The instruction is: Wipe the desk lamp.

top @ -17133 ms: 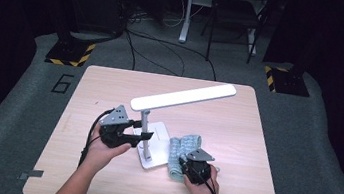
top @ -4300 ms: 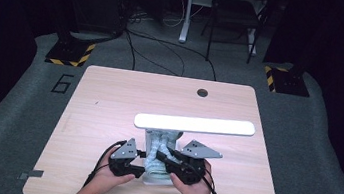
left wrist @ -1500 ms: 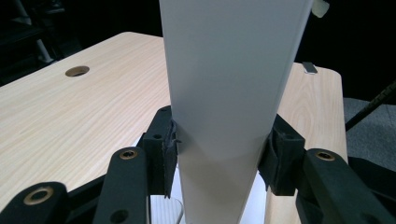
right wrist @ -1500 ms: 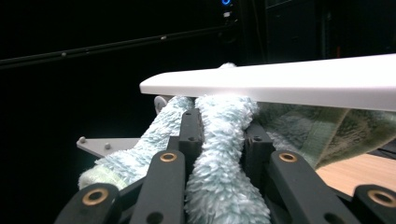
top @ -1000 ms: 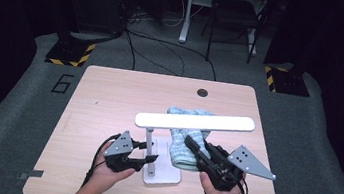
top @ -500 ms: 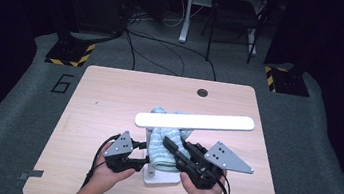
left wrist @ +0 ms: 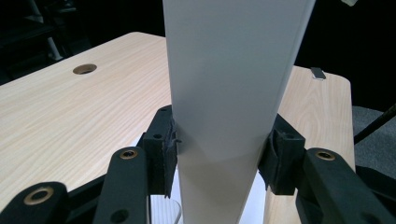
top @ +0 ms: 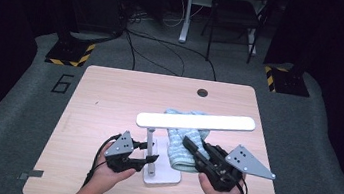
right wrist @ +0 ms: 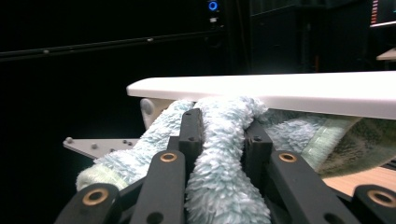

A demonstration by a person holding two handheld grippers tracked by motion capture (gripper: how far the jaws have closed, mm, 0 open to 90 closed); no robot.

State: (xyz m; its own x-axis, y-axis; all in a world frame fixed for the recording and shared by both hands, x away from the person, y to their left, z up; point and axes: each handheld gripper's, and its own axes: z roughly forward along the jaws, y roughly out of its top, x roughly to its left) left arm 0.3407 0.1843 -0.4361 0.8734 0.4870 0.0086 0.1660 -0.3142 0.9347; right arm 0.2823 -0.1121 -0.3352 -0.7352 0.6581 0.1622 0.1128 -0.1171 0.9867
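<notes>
Clamping the white desk lamp's upright post in our left gripper, we pinch the fluffy pale-blue towel in our right gripper, just under the lamp's long arm.

A white "6" is painted on the grey floor mat.

Desk lamp: white throughout. Towel: pale blue-green fluffy pile, greenish woven band at the edge. Grippers, left and right: black, brass-coloured rivets. Table: light wood grain. Floor blocks: yellow-black stripes.
</notes>
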